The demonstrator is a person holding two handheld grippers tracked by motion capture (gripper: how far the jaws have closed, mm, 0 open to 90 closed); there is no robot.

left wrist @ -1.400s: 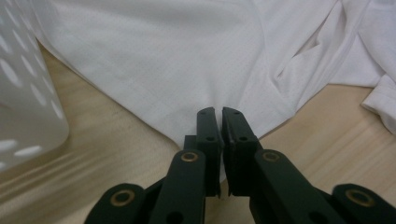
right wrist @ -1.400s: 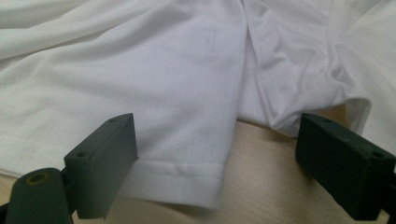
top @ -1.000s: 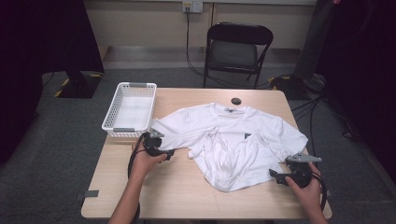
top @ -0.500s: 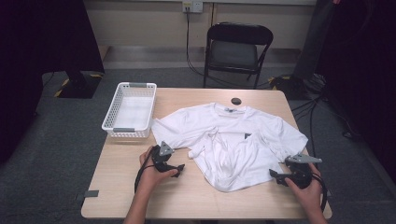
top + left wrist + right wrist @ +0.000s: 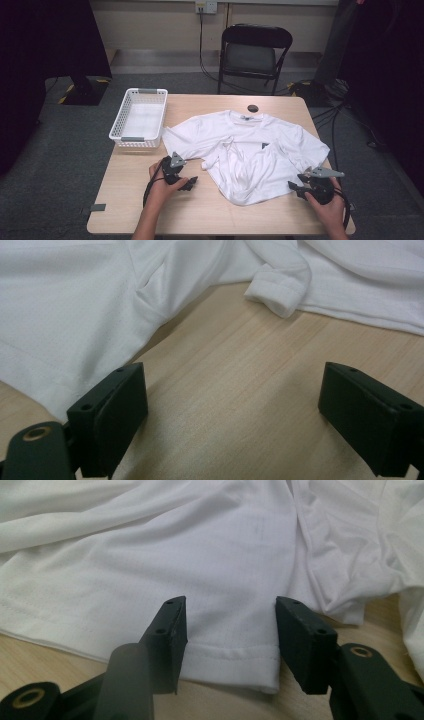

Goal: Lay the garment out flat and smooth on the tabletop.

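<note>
White T-shirt (image 5: 250, 150): one item, lying rumpled on the counter (image 5: 150, 210), spread across the centre and right of the high view, collar toward the top of the frame, hem toward the bottom. One sleeve is folded in, and its cuff (image 5: 277, 295) shows at the upper centre of the left gripper view.

Right gripper (image 5: 295, 187): lower right of the high view, at the shirt's lower right corner and the nearer of the two to the cloth. In the right gripper view the hem (image 5: 230, 667) runs across the frame from left to right and its corner lies directly between the jaws. The jaws stand about half open and have just been closing, with the hem between them; the pads do not appear to press on it yet.

Left gripper (image 5: 189, 184): lower left of centre in the high view, over bare counter just beside the shirt's left edge. Its jaws stand wide, having just opened, and hold nothing. The cuff lies ahead of them and apart, wood showing between.

Judgement: the coming move turns on the hem corner lying square in the right jaws.
</note>
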